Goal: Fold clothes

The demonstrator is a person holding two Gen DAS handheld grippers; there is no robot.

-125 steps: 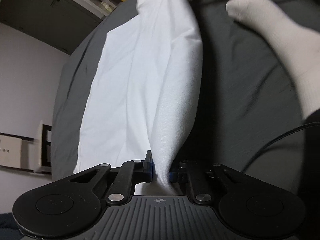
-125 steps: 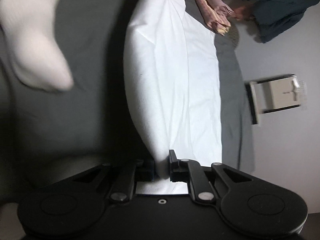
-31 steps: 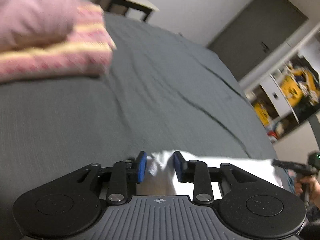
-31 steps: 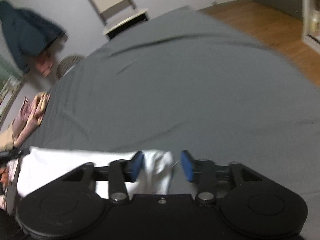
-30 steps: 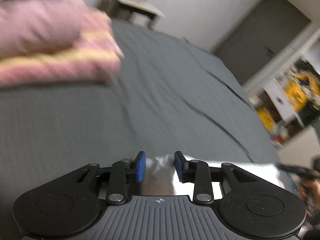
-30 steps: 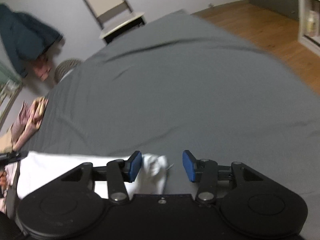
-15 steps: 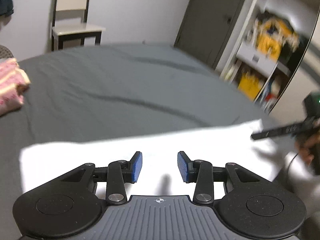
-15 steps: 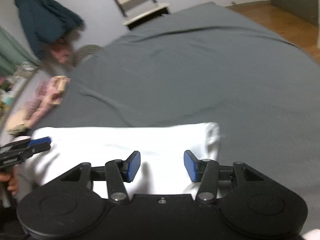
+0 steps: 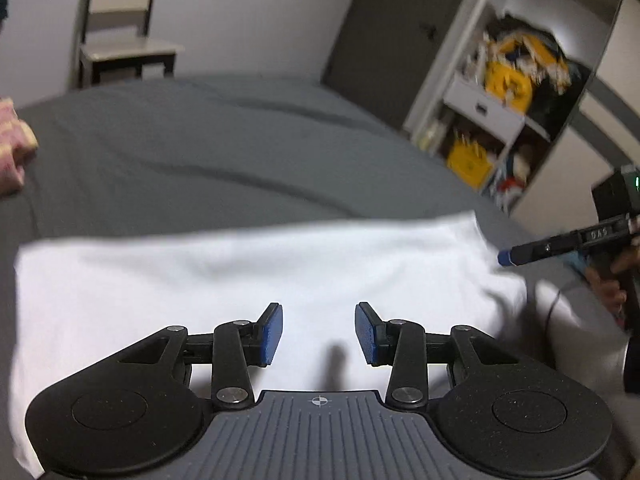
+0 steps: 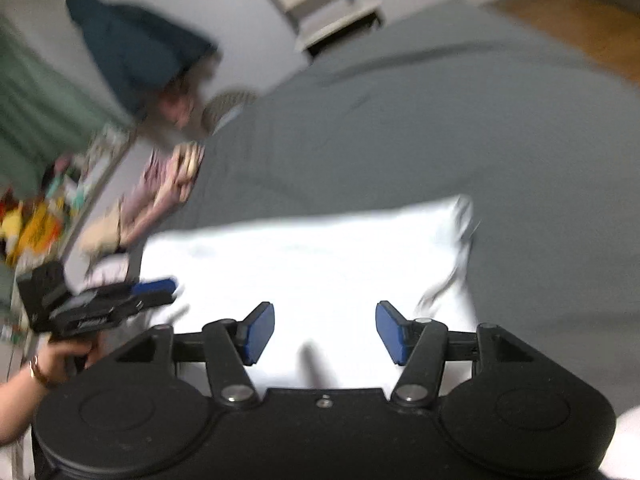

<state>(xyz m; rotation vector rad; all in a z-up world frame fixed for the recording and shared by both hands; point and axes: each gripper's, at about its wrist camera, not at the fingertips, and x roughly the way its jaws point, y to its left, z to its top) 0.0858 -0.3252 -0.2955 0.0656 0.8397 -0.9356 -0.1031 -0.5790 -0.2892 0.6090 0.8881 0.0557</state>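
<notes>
- The white garment lay flat as a wide folded band across the grey bed, along the bed's near edge.
- The left gripper hung over the garment's near part with its blue pads wide apart and nothing between them.
- The right gripper hung likewise over the cloth, its jaws spread wide and empty; the garment showed a rumpled end toward the bed's right side.
- In the left wrist view, the right gripper's blue-tipped finger reached in beside the garment's right end, with the person's hand on its handle.
- In the right wrist view, the left gripper sat at the garment's left end.
- A pink striped bundle of clothes rested at the bed's left edge, well apart from the white garment.
- A chair stood beyond the bed's far edge.
</notes>
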